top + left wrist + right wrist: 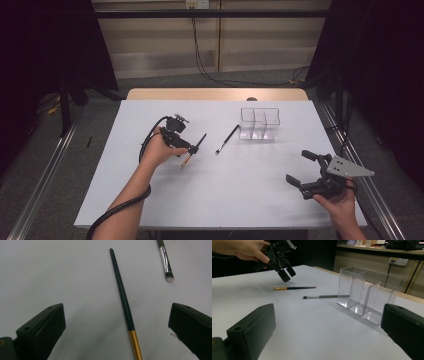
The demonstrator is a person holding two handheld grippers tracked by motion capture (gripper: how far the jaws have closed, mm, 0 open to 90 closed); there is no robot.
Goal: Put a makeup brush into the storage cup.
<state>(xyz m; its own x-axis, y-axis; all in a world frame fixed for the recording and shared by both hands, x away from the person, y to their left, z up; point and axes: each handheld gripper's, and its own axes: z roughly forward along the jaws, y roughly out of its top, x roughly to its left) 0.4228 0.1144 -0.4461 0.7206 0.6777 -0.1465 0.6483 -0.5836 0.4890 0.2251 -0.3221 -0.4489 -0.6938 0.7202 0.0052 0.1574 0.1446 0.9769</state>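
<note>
1. The left tongs hover over the gold-banded brush, held in the person's left hand at the desk's left-centre.
2. In the left gripper view the jaws stand wide apart, one on each side of the brush, and neither touches it.
3. That brush lies flat on the white desk: dark slim handle, then a gold band toward the near end. Its bristles are not clear to see.
4. In the right gripper view the left tongs hang just above the brush, tilted down toward it, with a gap between tongs and brush.
5. A second brush, dark with a silver ferrule, lies just to the right of the first, apart from it, its handle pointing toward the clear box.
6. The left gripper view shows its silver ferrule and pale bristle tip at the upper right.
7. The clear box stands upright at the desk's right-centre, split into three compartments. In the right gripper view the second brush's handle end reaches close to the box's near corner; I cannot tell if they touch.
8. The right tongs sit at the desk's right front edge, well apart from both brushes, held in the right hand.
9. Their jaws are wide and hold nothing.
</note>
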